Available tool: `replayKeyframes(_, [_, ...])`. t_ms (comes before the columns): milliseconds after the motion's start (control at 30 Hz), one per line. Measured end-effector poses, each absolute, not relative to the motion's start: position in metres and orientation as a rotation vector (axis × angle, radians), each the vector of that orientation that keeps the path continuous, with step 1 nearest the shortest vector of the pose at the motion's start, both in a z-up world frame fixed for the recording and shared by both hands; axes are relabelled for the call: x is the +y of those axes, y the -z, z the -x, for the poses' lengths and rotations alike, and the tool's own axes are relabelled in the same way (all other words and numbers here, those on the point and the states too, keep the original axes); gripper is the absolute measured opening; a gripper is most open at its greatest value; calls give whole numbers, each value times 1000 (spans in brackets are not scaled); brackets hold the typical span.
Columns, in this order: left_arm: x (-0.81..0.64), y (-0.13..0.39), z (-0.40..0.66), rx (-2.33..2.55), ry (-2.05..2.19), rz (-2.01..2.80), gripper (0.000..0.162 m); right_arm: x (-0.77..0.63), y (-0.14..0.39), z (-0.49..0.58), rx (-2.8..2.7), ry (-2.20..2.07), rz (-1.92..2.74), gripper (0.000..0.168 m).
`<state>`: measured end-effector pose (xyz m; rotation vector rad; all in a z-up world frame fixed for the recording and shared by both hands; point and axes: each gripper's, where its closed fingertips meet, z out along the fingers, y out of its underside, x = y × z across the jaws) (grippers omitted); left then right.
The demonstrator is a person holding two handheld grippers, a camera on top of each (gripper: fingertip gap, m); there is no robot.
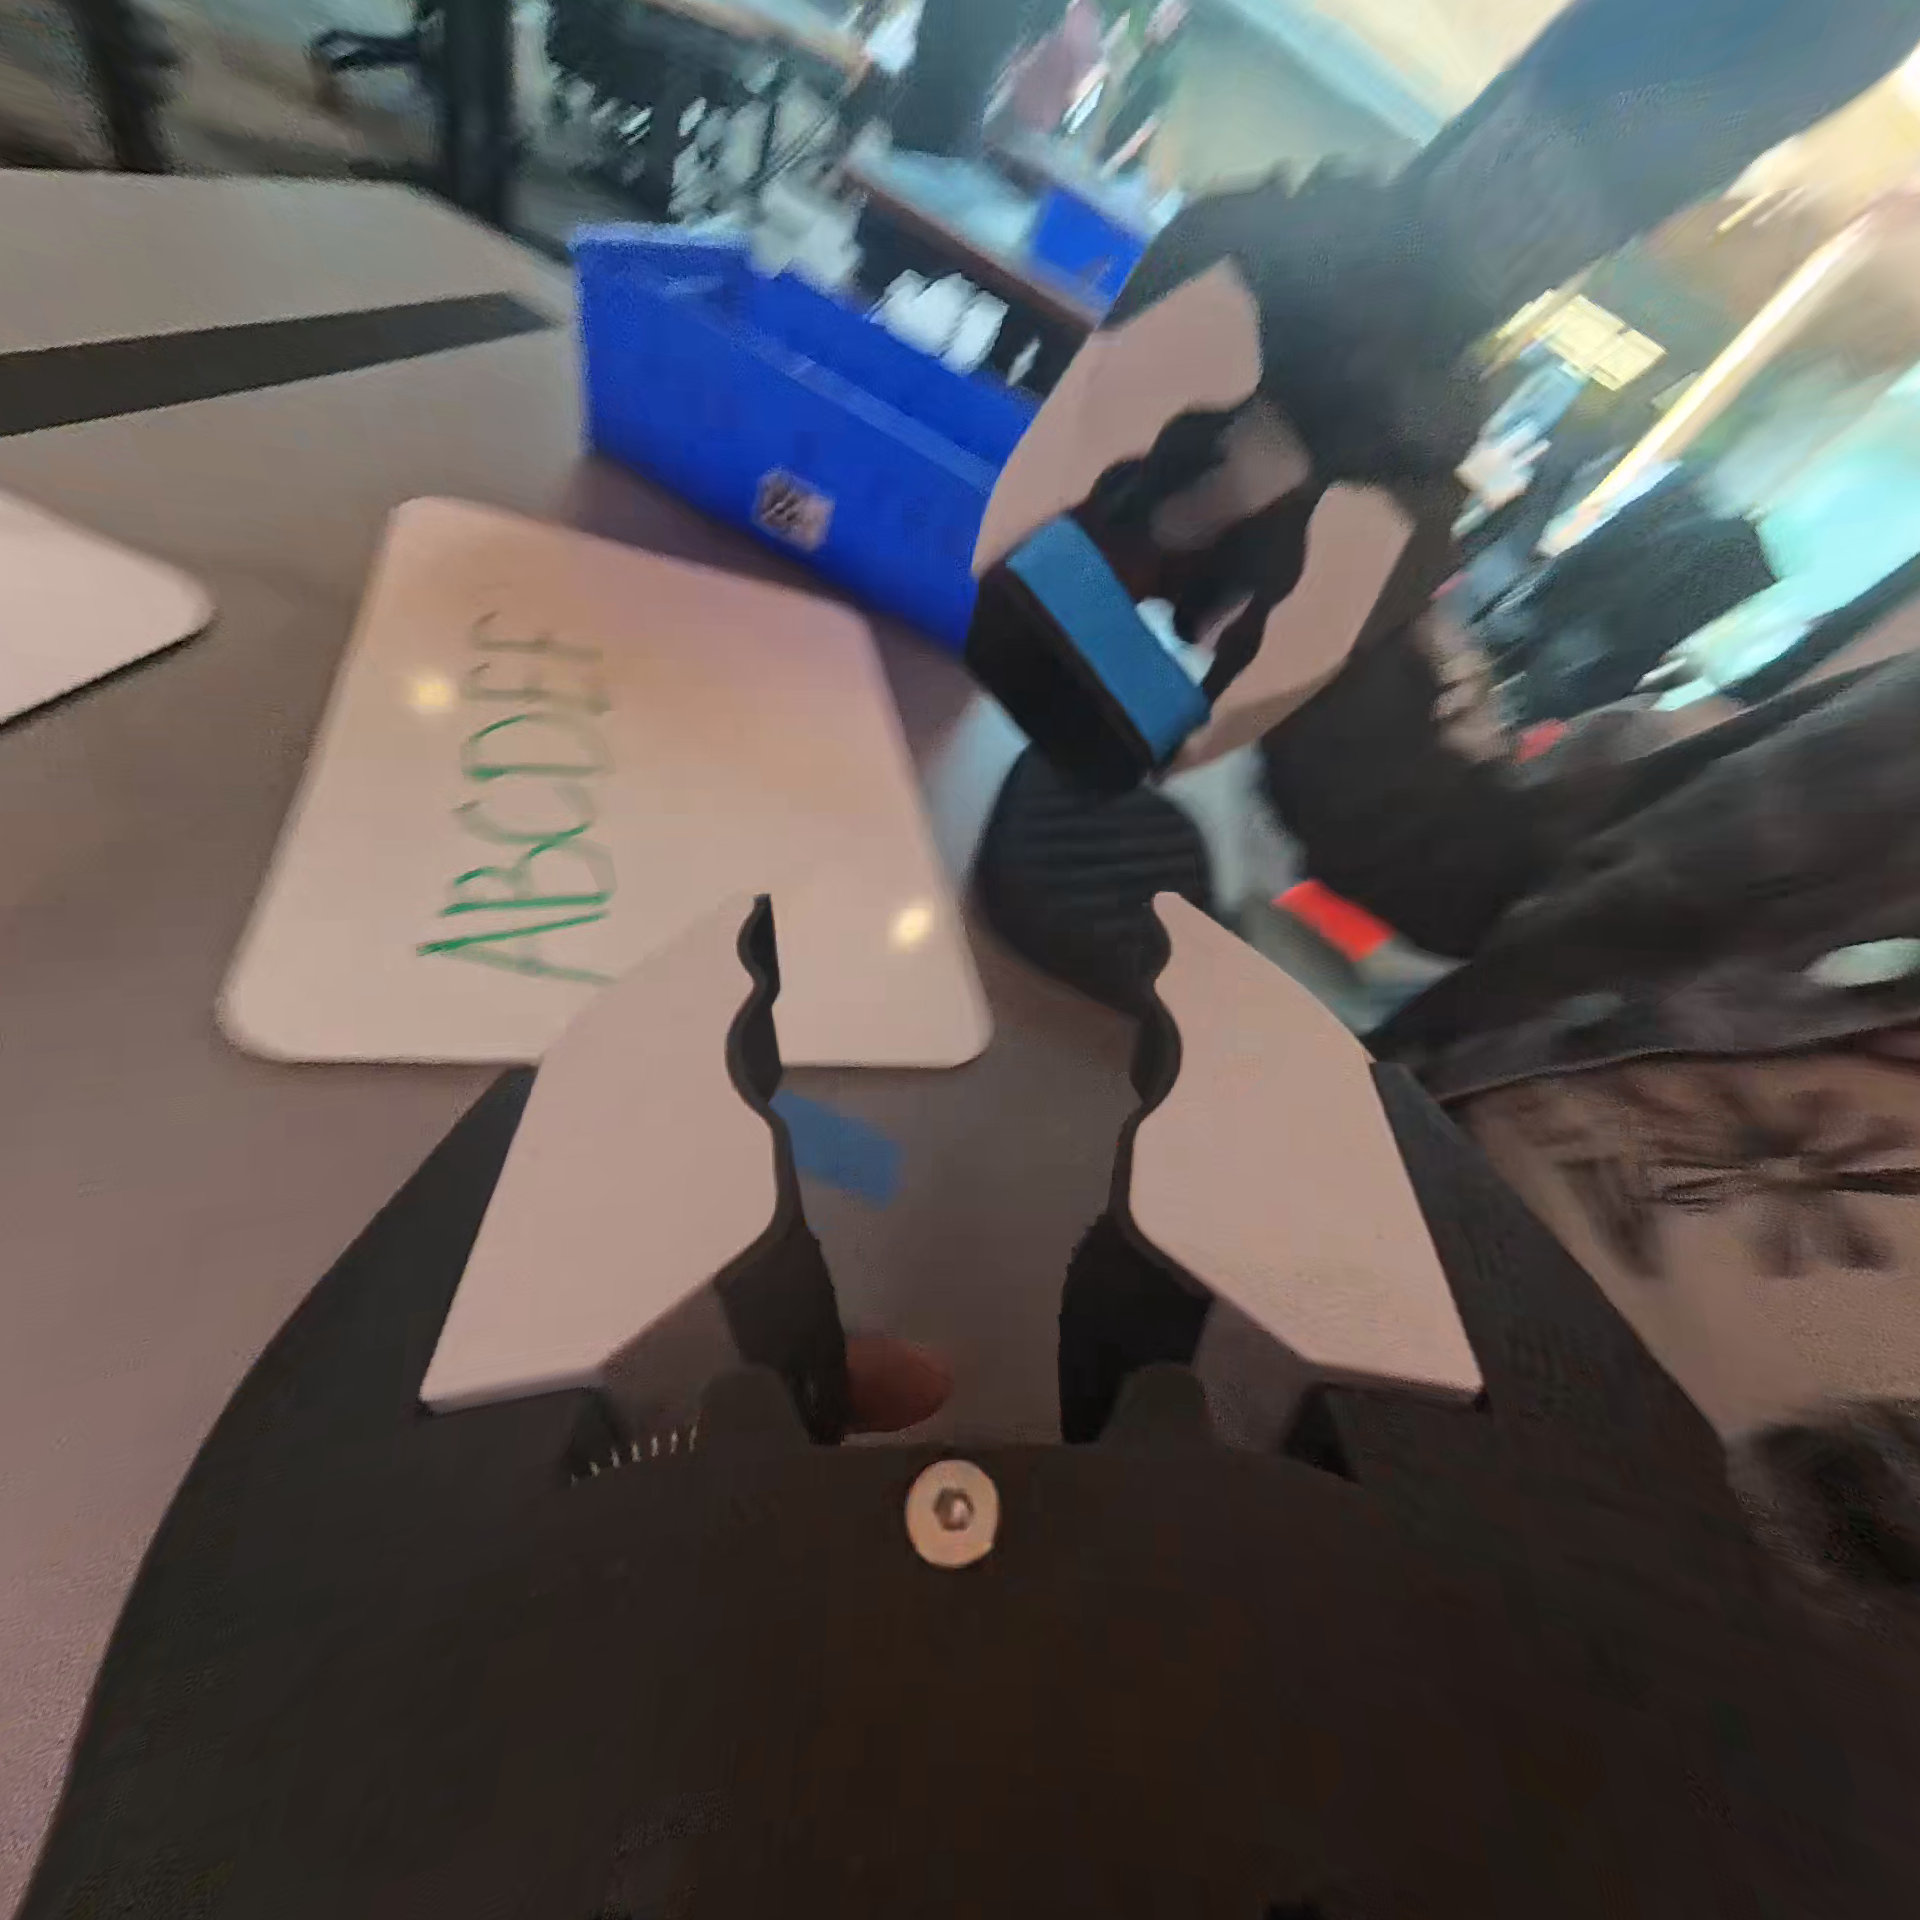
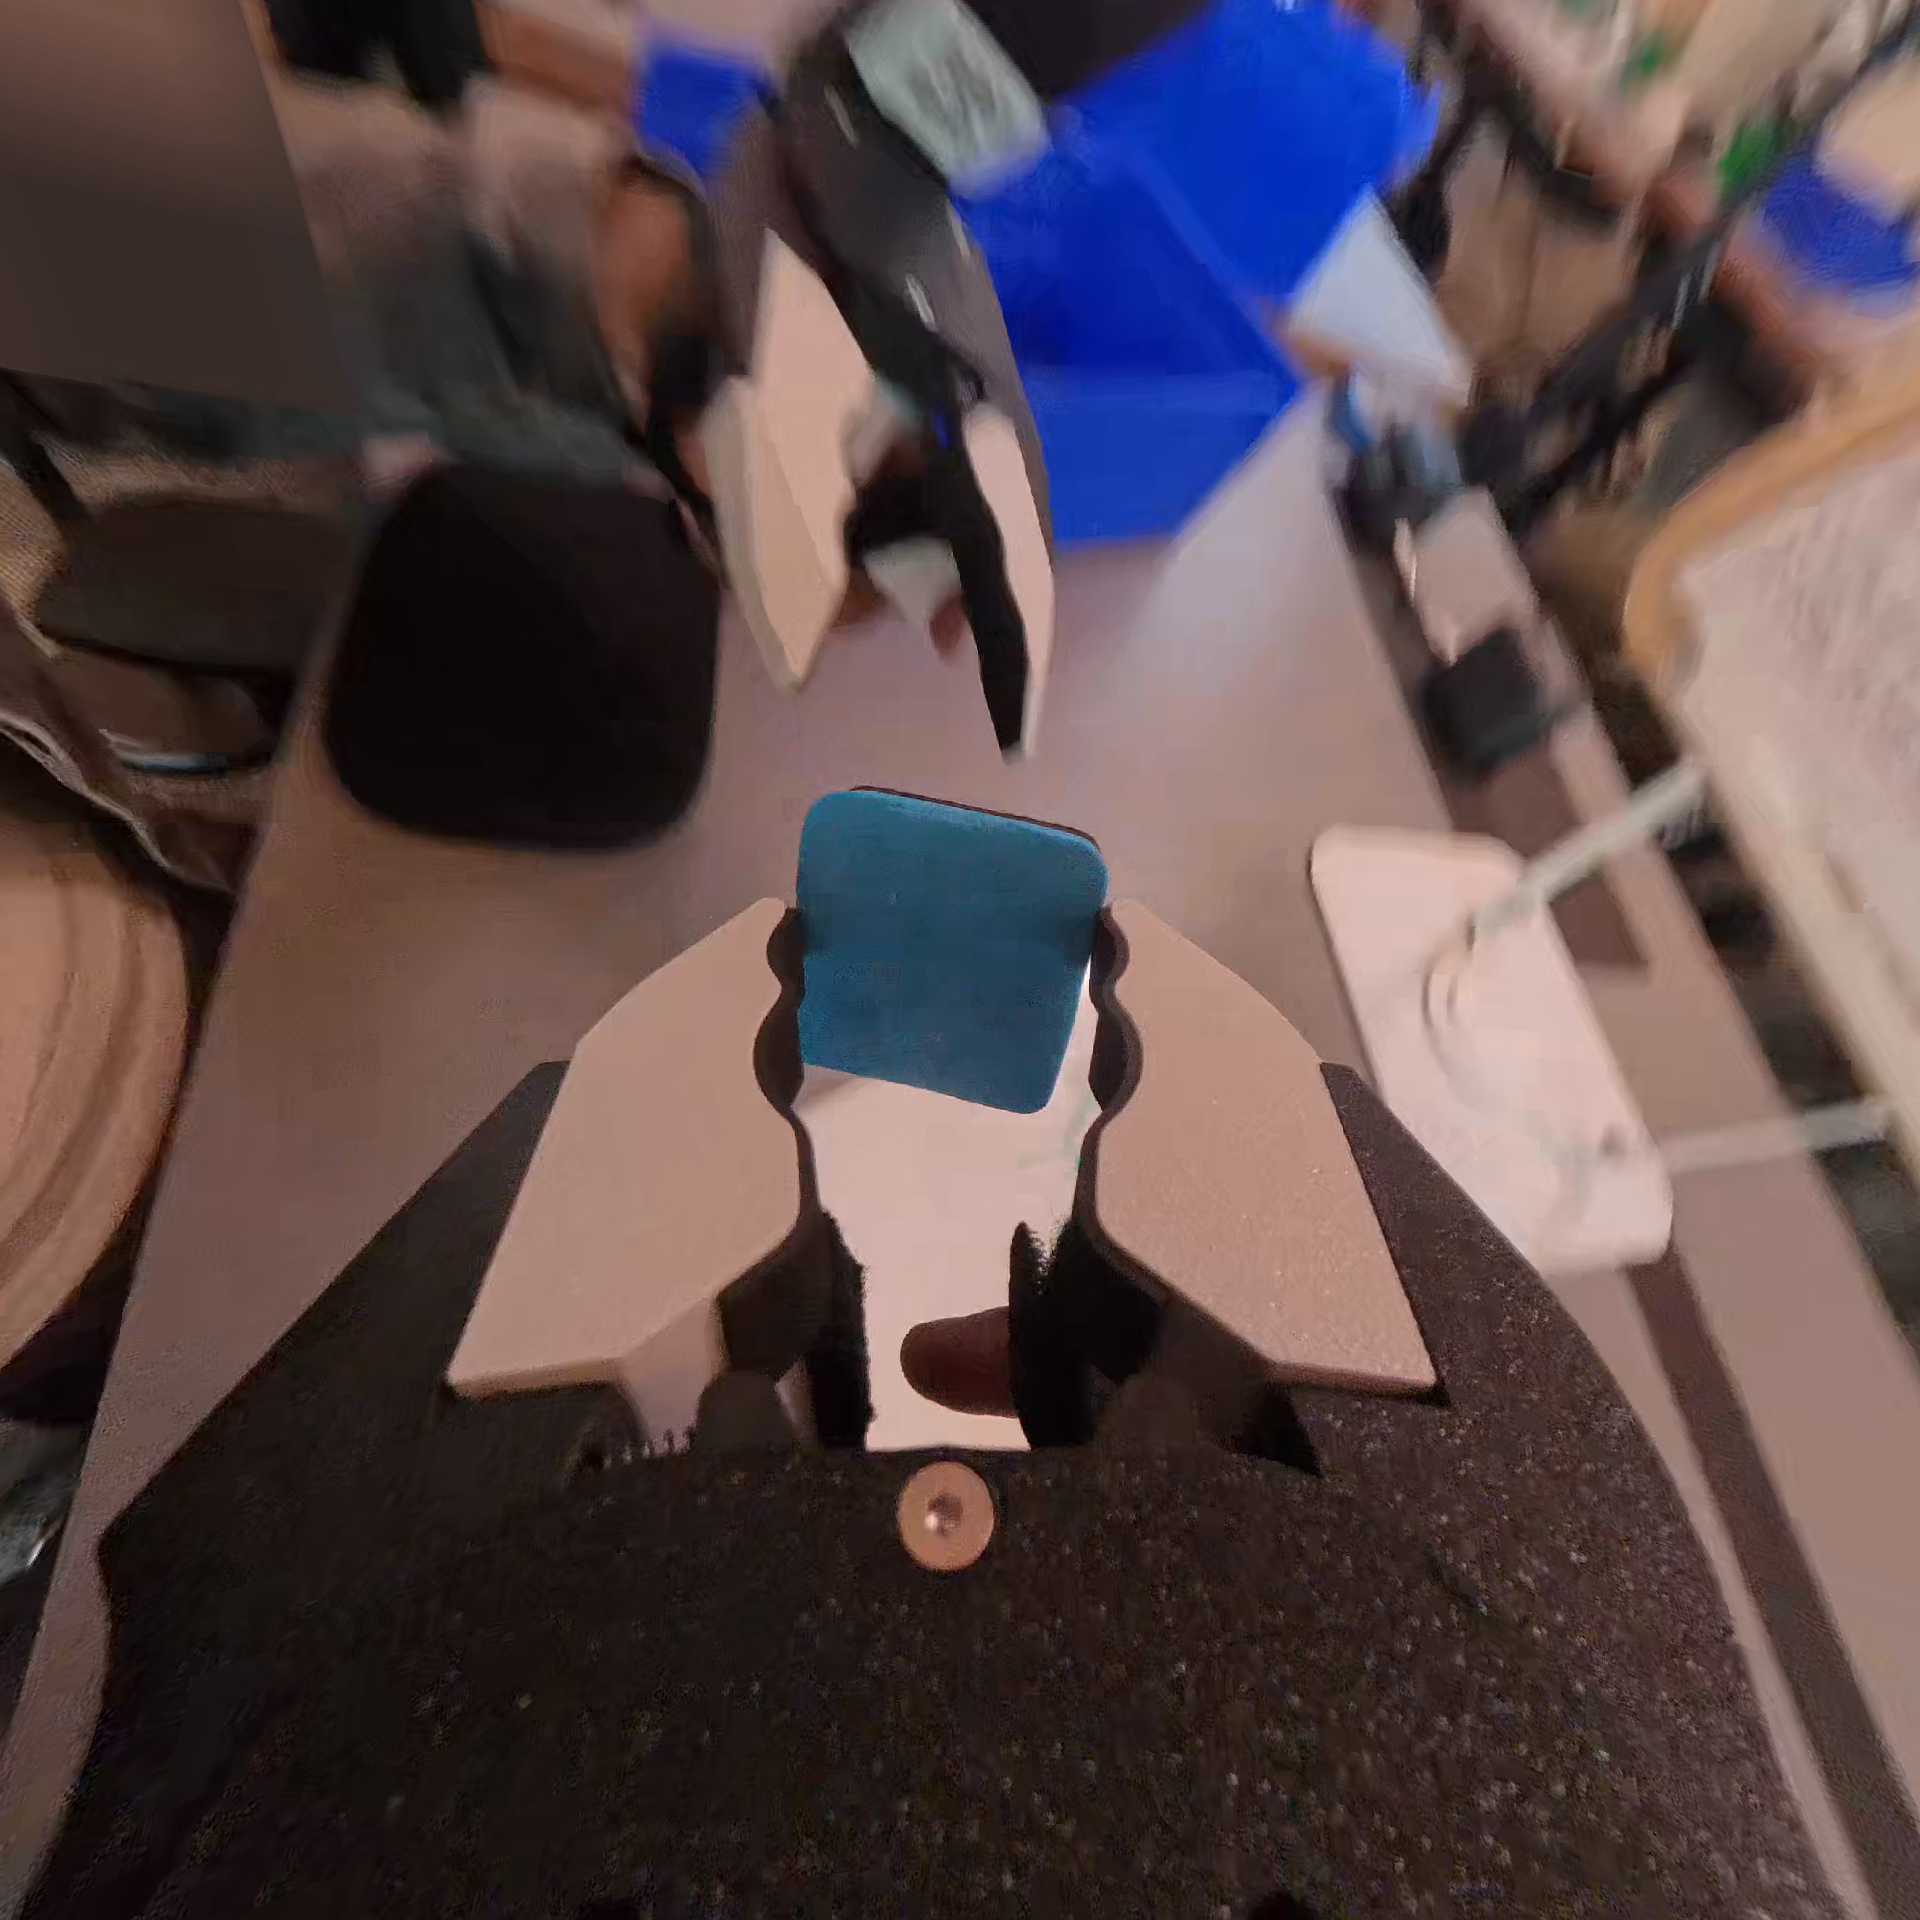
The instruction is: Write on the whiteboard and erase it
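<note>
Above the whiteboard (image 1: 613, 790), right gripper (image 2: 945, 914) clamping eraser (image 2: 945, 951), left gripper (image 1: 961, 914) agape.

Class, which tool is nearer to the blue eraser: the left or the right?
Right. The right tool is shut on the blue eraser, pinching it between its fingertips. The left tool is open and empty, apart from the eraser, over the whiteboard's near edge.
</note>
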<state>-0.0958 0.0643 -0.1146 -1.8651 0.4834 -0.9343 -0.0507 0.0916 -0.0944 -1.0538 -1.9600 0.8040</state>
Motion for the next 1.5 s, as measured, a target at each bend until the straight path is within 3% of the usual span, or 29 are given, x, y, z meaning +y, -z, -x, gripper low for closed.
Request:
replayKeyframes(167, [94, 181, 72, 764, 512, 2024, 39, 145, 165, 38, -2066, -679, 1372, 54])
replayKeyframes(267, [109, 212, 50, 969, 285, 2035, 18, 160, 192, 52, -2128, -655, 1447, 54])
replayKeyframes(400, [120, 235, 36, 1157, 99, 2028, 1, 172, 217, 71, -2214, -648, 1513, 54])
replayKeyframes(767, [128, 251, 41, 1156, 85, 2074, 1, 176, 239, 79, -2281, -610, 1586, 55])
replayKeyframes(867, [128, 251, 41, 1156, 77, 2058, 1, 177, 229, 81, -2236, -656, 1589, 65])
replayKeyframes(1500, [129, 251, 44, 1146, 81, 2076, 1, 185, 236, 97, -2199, -577, 1645, 51])
